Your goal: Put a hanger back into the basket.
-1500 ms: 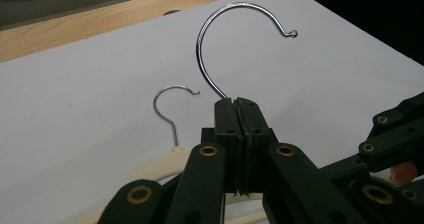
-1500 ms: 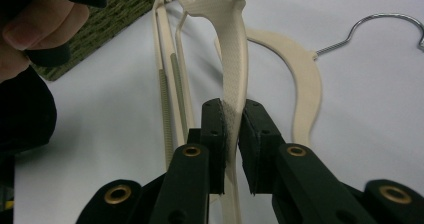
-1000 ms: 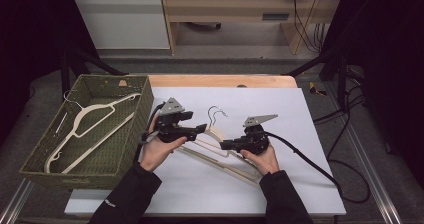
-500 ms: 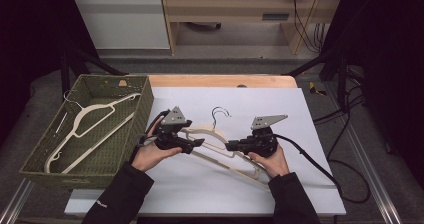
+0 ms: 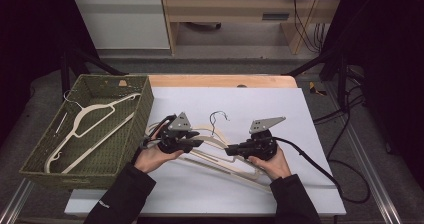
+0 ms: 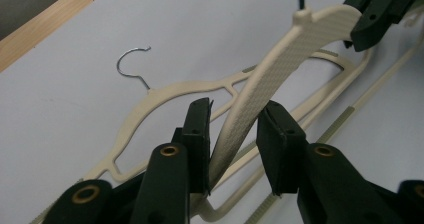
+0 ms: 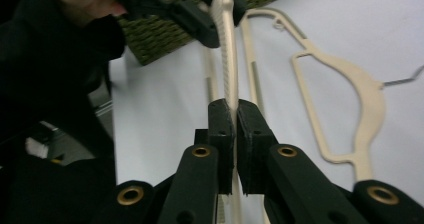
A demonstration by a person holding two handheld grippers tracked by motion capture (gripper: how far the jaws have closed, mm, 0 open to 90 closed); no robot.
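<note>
A beige textured hanger with a dark hook is held up off the white table between my two grippers. My right gripper is shut on one arm of it; from above, the right gripper is at centre right. My left gripper is open with the hanger's other arm running between its jaws, a gap showing on one side. In the high view the left gripper is at centre left. A second beige hanger with a silver hook lies flat on the table beneath.
A green woven basket stands at the table's left with a pale hanger lying inside. More hanger parts rest on the white sheet under my hands. A cable trails off to the right.
Both hands and grippers have drifted a little toward the table's near edge, with the hanger still between them.
</note>
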